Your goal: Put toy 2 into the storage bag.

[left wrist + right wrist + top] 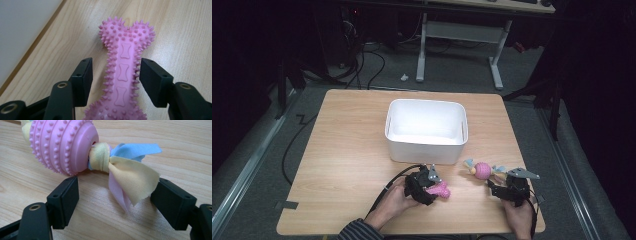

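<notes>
The left gripper (115,75) straddles the pink spiked bone (123,75) at the frame's middle, jaws parted; the right pad looks to touch the spikes, with a gap on the left — closing could slide the bone sideways. The right gripper (113,202), lower centre, is spread wide around the ball toy's (62,145) cloth tail (130,180); a pinch on limp fabric alone may slip. The white bin (426,150) stands centre frame on the table (347,150), just beyond both toys, nothing between.

White tub (426,145), wooden table (342,165), desk frame (459,37), floor cables (362,65)
</notes>
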`<action>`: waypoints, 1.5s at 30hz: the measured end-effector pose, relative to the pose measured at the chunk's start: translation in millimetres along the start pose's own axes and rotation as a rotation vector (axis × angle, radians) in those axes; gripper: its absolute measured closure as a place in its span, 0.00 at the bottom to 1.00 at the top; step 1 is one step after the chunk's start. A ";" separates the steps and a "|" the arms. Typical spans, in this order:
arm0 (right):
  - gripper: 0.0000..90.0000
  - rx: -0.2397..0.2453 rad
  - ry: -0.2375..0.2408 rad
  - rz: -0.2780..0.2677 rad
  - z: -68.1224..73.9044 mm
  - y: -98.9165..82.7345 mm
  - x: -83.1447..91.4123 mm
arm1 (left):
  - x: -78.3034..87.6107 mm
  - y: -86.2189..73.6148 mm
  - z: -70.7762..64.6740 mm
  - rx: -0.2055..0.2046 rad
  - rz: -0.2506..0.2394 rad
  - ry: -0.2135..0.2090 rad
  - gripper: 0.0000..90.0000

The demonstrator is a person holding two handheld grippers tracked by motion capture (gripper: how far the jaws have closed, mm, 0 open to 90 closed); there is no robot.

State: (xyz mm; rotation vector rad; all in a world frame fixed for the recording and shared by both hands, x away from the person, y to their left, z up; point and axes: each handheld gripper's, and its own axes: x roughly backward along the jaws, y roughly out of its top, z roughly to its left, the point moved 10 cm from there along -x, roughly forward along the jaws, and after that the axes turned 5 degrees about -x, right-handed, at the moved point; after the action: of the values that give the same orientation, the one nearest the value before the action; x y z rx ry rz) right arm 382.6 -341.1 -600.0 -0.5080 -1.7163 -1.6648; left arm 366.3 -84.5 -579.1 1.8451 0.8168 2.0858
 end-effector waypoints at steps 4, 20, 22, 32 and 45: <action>0.26 0.000 0.000 0.000 0.0 0.0 0.0 | 0.3 0.2 -0.5 0.001 0.001 -0.009 0.53; 0.26 0.000 -0.001 0.000 0.0 -0.1 0.1 | -5.7 -0.5 -5.4 -0.016 0.030 -0.023 0.58; 0.26 0.000 -0.001 0.000 0.0 0.0 0.1 | -5.5 -0.7 -4.9 -0.017 0.031 -0.019 0.59; 0.26 0.000 -0.001 0.000 0.0 -0.1 0.1 | -4.3 -0.4 -5.4 -0.031 0.027 -0.014 0.65; 0.26 -0.001 -0.001 0.000 0.0 -0.1 0.1 | 8.3 1.7 -3.5 -0.021 -0.016 -0.025 0.65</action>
State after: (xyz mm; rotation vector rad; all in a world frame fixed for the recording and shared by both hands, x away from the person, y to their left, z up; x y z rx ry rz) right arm 382.4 -341.1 -600.0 -0.5091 -1.7164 -1.6655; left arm 361.8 -82.4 -571.4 1.8438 0.7985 2.0495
